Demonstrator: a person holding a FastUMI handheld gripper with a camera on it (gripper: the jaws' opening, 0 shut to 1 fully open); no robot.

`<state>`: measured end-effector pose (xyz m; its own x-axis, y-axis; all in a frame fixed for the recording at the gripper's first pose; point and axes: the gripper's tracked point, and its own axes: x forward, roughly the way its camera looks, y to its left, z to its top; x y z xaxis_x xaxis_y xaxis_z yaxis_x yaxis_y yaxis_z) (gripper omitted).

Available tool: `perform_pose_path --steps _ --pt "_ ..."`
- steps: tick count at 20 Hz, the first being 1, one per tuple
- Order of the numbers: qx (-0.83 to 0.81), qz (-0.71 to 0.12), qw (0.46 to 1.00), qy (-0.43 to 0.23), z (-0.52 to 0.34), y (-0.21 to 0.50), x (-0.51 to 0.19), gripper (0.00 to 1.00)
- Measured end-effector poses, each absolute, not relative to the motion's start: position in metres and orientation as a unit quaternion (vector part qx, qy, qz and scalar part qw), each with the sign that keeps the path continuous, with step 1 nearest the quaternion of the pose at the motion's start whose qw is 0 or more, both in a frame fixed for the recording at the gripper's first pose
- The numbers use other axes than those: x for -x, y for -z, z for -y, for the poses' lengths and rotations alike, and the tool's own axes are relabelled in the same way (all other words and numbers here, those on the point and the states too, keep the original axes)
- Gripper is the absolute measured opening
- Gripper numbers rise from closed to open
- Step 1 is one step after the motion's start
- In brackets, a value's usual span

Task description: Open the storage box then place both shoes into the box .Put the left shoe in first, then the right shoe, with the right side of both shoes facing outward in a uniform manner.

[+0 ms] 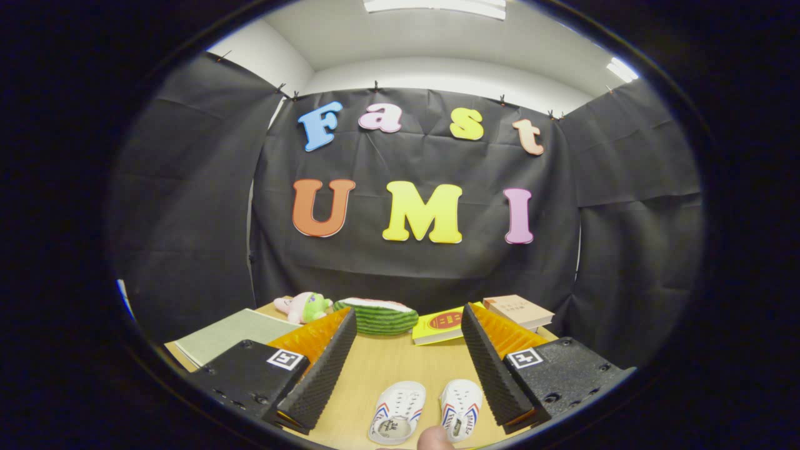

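Two small white shoes with red and blue stripes lie side by side on the wooden table [387, 365], toes pointing away from me. The left one [397, 412] and the right one [461, 409] rest low between my fingers, close to me. My gripper [409, 322] is open, its black ribbed fingers [325, 369] spread wide with nothing between the pads. It hovers above the table, over the shoes. A fingertip of a person's hand [435, 439] pokes in just below the shoes.
Beyond the fingers, along the table's far edge, lie a plush toy [304, 307], a watermelon-slice toy [377, 315], a yellow book [440, 325] and a tan book [517, 310]. A grey-green folder [234, 334] lies at the left.
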<state>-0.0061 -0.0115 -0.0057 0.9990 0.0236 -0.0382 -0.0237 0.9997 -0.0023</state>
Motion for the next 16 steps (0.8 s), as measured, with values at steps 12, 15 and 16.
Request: perform_pose_path --steps 12,15,16 --pt "-0.004 -0.048 0.997 -0.067 0.004 0.028 0.001 1.0" --pt "-0.005 -0.065 0.994 -0.093 0.001 0.041 0.002 1.0" --pt "-0.009 -0.073 0.992 -0.105 -0.001 0.046 0.003 1.0"
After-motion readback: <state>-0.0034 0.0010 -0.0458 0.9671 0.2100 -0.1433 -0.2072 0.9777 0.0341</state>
